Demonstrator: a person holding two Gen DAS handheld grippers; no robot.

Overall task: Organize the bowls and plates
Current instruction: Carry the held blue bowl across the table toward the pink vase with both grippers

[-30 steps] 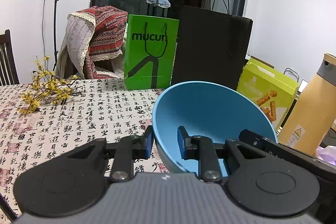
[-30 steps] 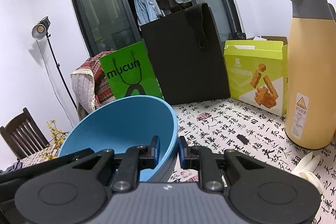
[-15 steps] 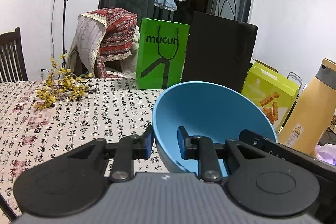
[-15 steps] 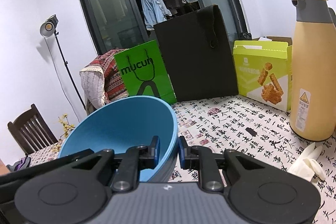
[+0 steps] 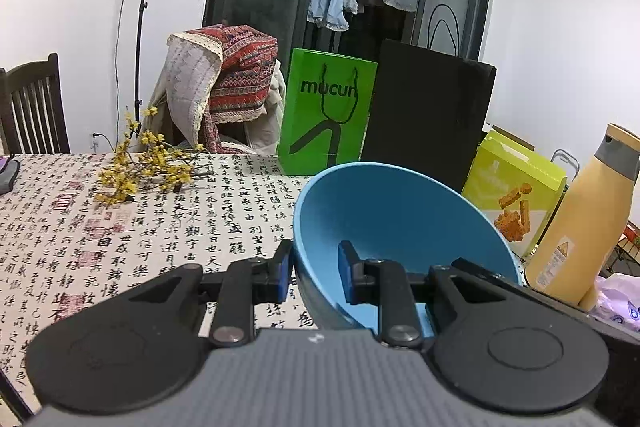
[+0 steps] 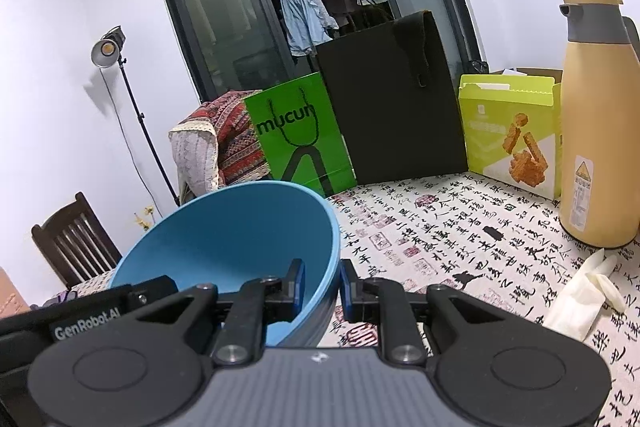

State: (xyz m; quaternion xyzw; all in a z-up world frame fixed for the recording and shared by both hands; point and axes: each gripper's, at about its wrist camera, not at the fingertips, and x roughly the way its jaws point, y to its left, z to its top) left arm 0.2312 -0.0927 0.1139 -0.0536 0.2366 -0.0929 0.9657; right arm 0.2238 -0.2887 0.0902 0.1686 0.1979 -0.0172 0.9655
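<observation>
A blue bowl (image 5: 400, 215) is held in the air above the calligraphy-print tablecloth (image 5: 120, 227), tilted. My left gripper (image 5: 314, 271) is shut on its left rim, one finger outside and one inside. My right gripper (image 6: 322, 285) is shut on the same blue bowl (image 6: 236, 239) at its right rim. The other gripper's body shows at the edge of each wrist view. No plates are in view.
At the table's back stand a green "mucun" bag (image 5: 326, 119), a black bag (image 5: 424, 115) and a lime snack box (image 6: 508, 131). A tan thermos (image 6: 596, 123) stands at the right, a crumpled tissue (image 6: 580, 295) near it. Yellow flowers (image 5: 140, 167) lie at left.
Both grippers, still holding the bowl, have risen and drawn back from the bags; the background sits lower and smaller and more of the table shows. The grip has not changed.
</observation>
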